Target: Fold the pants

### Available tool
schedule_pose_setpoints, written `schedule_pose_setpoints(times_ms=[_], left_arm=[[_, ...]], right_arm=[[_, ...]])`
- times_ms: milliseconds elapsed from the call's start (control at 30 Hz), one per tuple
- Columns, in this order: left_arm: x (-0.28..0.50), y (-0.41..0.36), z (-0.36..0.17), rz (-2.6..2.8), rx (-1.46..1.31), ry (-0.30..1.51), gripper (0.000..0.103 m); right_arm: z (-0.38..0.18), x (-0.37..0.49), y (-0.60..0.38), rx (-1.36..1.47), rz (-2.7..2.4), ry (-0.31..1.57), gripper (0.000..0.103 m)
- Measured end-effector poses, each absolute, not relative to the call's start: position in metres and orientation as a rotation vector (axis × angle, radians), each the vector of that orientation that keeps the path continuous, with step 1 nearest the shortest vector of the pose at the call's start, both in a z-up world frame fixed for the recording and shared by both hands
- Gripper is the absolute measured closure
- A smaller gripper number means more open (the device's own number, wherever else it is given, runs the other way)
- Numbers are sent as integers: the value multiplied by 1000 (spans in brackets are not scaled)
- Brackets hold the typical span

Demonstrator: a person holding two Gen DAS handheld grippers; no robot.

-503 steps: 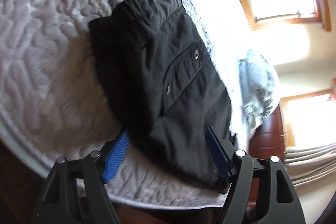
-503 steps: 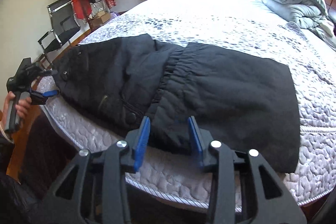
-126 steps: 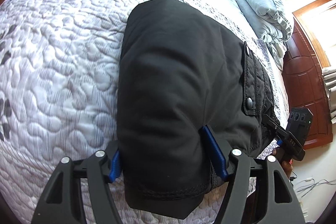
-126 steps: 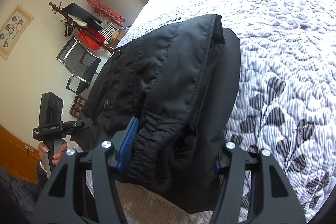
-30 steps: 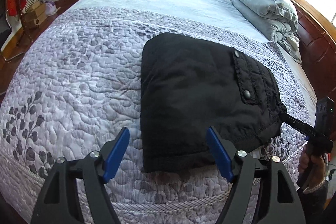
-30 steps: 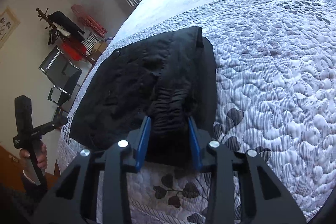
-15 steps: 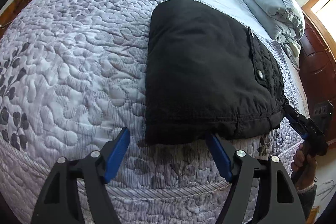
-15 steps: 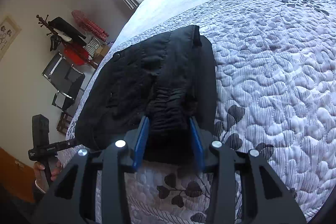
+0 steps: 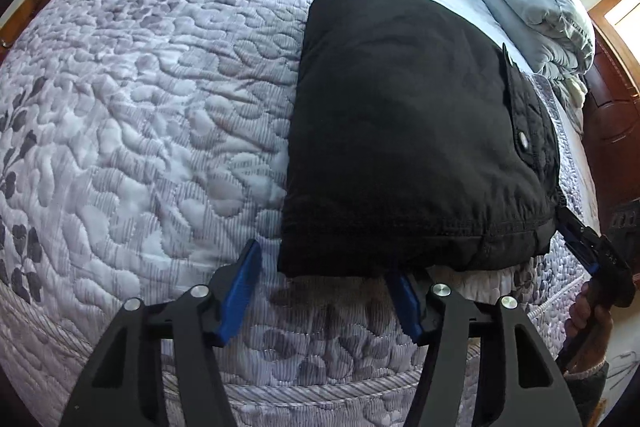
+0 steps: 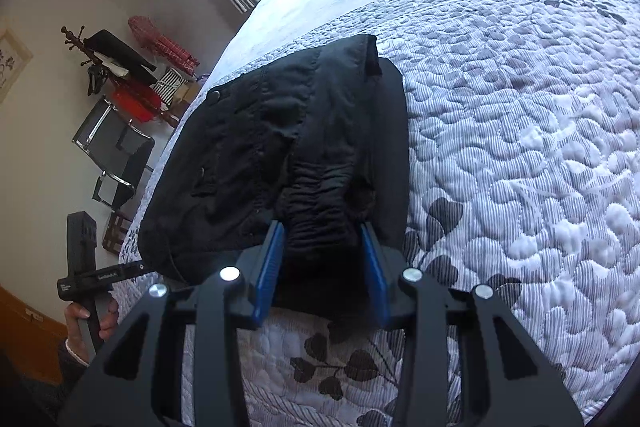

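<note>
With the pants (image 9: 400, 131) folded compact on the quilt (image 9: 140, 107), only final adjustment appears to remain: right gripper (image 10: 322, 259) pinches the waistband; left gripper (image 9: 326, 287), jaws spread but just narrowing, straddles the near corner ungripped.

- The black, padded fabric pants (image 9: 404, 131) lie folded into a thick, roughly rectangular bundle, flat on the quilted grey bedspread near its near edge.
- In the left wrist view a flap with a metal snap button runs along the bundle's right side.
- In the right wrist view the gathered elastic waistband (image 10: 320, 203) bunches at the near end, with the layers stacked.
</note>
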State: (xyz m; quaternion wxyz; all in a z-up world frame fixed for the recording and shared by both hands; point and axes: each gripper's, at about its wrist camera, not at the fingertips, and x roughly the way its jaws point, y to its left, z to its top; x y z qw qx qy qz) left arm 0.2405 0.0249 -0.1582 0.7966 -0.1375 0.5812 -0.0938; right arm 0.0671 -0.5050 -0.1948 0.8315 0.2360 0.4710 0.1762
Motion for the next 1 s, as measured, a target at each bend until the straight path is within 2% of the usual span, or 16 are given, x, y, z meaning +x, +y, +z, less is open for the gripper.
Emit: schedule_pose_setpoints(times_ms=[167, 367, 500, 533, 633, 800, 867, 933, 1000], left_arm=[[224, 34, -137, -189, -261, 1191, 41], [210, 43, -129, -175, -304, 1172, 38], [203, 46, -132, -151, -327, 1169, 36], [199, 47, -132, -149, -332, 1169, 35], [188, 49, -130, -133, -332, 1154, 22], [174, 46, -132, -117, -280, 1172, 18], [168, 44, -132, -112, -260, 1174, 16], [162, 44, -132, -99, -233, 1174, 16], [156, 44, -132, -92, -210, 1174, 16]], right_arm=[[-185, 59, -510, 504, 378, 968, 48], [-183, 37, -519, 528, 349, 979, 39], [-189, 23, -519, 514, 311, 1004, 38], [-189, 19, -518, 514, 302, 1007, 38], [-188, 8, -513, 489, 270, 1010, 35], [-192, -3, -503, 383, 184, 1044, 30], [-193, -9, -500, 361, 157, 1054, 20], [-191, -15, -497, 331, 125, 1059, 19], [-188, -21, -494, 293, 95, 1064, 13]])
